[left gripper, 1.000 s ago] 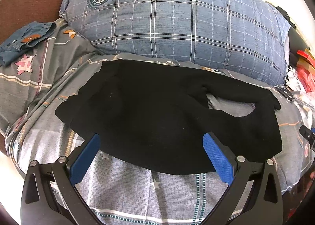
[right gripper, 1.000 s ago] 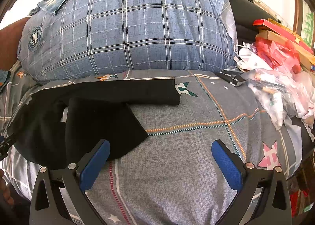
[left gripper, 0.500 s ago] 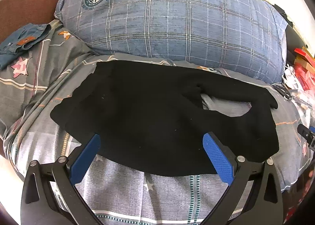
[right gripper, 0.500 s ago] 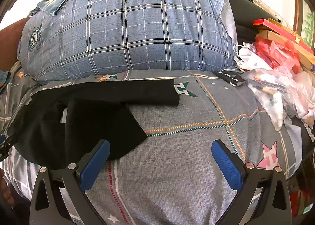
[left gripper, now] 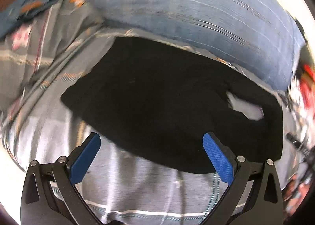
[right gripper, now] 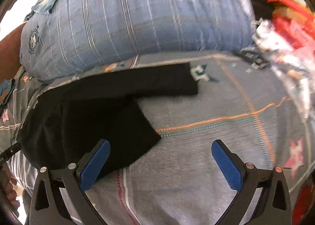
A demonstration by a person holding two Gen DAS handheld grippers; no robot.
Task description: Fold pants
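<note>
Black pants lie spread flat on the grey patterned bedsheet, waist end toward the left. In the right wrist view the pants show two legs, the far one reaching right and the near one lying shorter at an angle. My left gripper is open just above the pants' near edge, holding nothing. My right gripper is open too, its left finger over the near leg's end and its right finger over bare sheet. Both views are motion-blurred.
A big blue checked pillow lies right behind the pants. Folded denim sits at the far left. Red boxes and plastic bags crowd the right side. A dark strap lies near them. The sheet spreads to the right of the legs.
Both grippers have moved closer to the pants and both views have turned blurry with motion. The pants lie as before, and both grippers stay open.
</note>
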